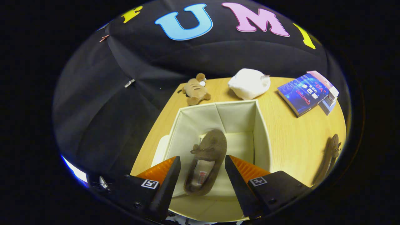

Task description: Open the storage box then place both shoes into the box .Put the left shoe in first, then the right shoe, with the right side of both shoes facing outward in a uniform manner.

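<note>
The open cream fabric storage box sits near the left edge of the light wooden table, with bare tabletop to its right. Inside lies one brown suede loafer, toe pointing away, on the box floor. The gripper hovers above the box (fingers spread wide, gripping nothing), the loafer seen between them. A second brown loafer lies well apart at the table's right edge.
</note>
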`<state>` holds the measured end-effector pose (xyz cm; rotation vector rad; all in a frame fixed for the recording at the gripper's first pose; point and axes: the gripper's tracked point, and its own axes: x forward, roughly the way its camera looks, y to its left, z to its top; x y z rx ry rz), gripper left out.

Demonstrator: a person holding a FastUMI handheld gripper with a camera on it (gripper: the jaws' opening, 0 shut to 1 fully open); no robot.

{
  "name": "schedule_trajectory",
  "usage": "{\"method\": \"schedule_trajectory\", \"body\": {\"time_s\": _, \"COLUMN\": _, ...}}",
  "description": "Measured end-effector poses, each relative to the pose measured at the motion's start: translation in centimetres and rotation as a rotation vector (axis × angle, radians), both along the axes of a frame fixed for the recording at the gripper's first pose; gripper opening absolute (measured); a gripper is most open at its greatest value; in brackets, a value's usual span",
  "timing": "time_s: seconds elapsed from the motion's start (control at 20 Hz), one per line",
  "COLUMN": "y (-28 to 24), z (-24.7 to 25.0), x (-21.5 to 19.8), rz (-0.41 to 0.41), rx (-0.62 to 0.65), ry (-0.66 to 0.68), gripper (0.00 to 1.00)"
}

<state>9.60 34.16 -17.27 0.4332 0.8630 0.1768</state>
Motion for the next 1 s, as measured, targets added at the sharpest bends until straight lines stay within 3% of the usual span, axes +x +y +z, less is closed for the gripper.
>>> {"method": "schedule_trajectory", "body": {"time_s": 0.3, "y": -8.5, "z": 5.4, "x": -2.2, "rz": -0.05, "rx": -0.009, "ry": -0.127, "gripper": 0.89}}
{"method": "schedule_trajectory", "body": {"time_s": 0.45, "y": -15.4, "z": 5.4, "x": -4.0, "rz": -0.096, "rx": -0.085, "ry": -0.156, "gripper": 0.89}}
{"method": "schedule_trajectory", "body": {"time_s": 0.65, "y": -25.4, "z": 2.9, "x": -7.6, "rz": -0.203, "rx": -0.199, "ry": -0.145, "gripper": 0.89}}
{"method": "schedule_trajectory", "body": {"time_s": 1.0, "y": -39.2, "z": -5.0, "x": -14.9, "rz": -0.369, "rx": -0.358, "ry": -0.008, "gripper": 0.89}}
